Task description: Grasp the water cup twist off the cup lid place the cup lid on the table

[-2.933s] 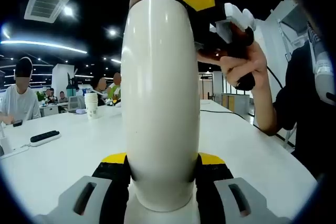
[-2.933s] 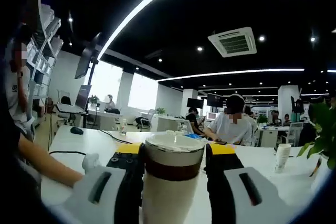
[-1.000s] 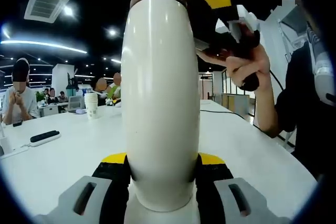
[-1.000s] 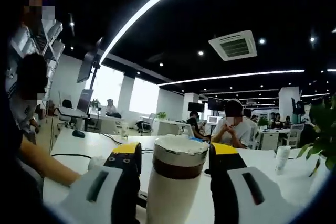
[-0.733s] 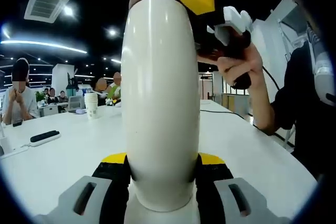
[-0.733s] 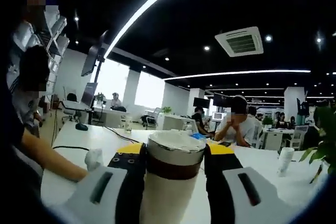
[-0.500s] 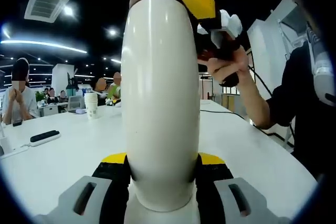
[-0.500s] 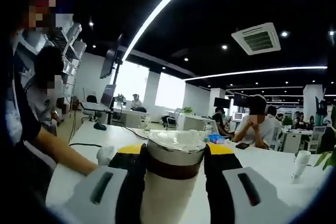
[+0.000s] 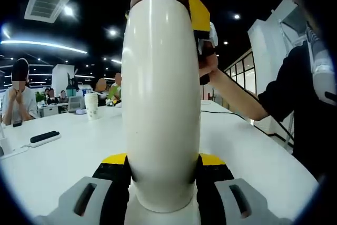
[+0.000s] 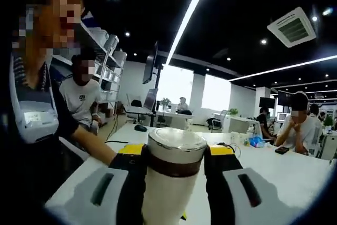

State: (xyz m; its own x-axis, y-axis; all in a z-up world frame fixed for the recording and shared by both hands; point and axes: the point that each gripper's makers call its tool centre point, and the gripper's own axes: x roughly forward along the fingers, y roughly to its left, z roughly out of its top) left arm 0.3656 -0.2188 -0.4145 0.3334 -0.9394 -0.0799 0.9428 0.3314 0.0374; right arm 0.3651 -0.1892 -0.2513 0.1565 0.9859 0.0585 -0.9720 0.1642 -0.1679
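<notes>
While the water cup [image 9: 160, 104] stands upright on the white table [image 9: 73, 156], we have it pinned low on its cream body between the jaws of our left claw [image 9: 160, 183], clenched against both sides. Its long axis runs straight up from that grip, so the cup lid [image 10: 175, 151], with its dark band and pale top, sits at the far upper end from the left claw. Our right claw [image 10: 174, 169] is up there, its yellow-tipped jaws pressed to either side of the lid's band, grasping the lid; in the left gripper view its yellow tip shows at the cup's upper right, with the hand [image 9: 206, 64] behind it. The lid is on the cup, with no gap that we can make out. We judge the twist must turn about the cup's upright axis, the right claw rotating while the left holds the body fixed. Farther off on the table lie a black remote-like bar [image 9: 45, 137] and a paper cup [image 9: 91, 106], well apart from ours, and people sit at desks beyond.
</notes>
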